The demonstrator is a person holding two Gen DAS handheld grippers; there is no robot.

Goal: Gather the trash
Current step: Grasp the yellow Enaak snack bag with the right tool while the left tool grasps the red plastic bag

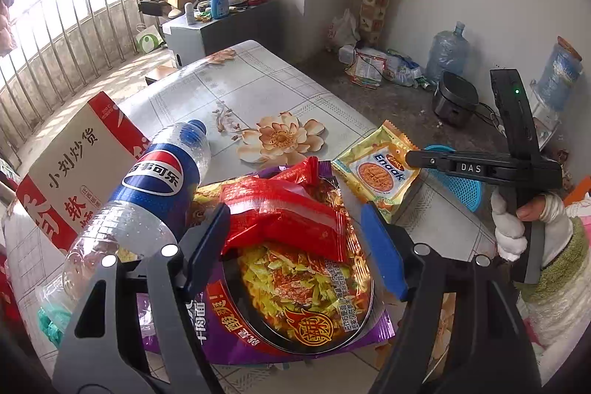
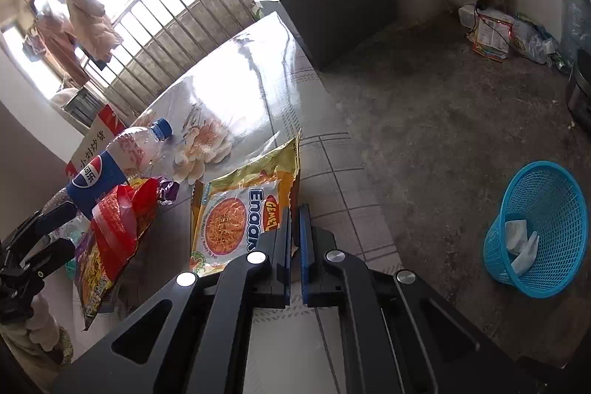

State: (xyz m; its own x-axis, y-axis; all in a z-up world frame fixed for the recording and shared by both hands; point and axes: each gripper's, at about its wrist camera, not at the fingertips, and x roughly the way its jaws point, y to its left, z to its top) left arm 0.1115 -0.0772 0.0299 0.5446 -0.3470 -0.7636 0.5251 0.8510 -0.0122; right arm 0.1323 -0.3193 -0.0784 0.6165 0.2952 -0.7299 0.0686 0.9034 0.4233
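My left gripper [image 1: 295,239] hangs over a pile of wrappers and stands open. A crumpled red wrapper [image 1: 284,213] lies between its blue pads, on top of a purple instant-noodle bag [image 1: 306,298]. An empty Pepsi bottle [image 1: 147,194] leans beside the left finger. My right gripper [image 2: 295,220] is shut on the edge of a yellow Enaak noodle packet [image 2: 229,216], near the table's edge. In the left wrist view, the right gripper [image 1: 410,157] pinches the yellow packet's [image 1: 376,172] corner.
A blue mesh basket [image 2: 539,228] with white tissue [image 2: 521,242] inside stands on the floor to the right of the table [image 2: 332,172]. A red-and-tan cardboard box [image 1: 74,165] sits behind the bottle. Water jugs and clutter line the far wall.
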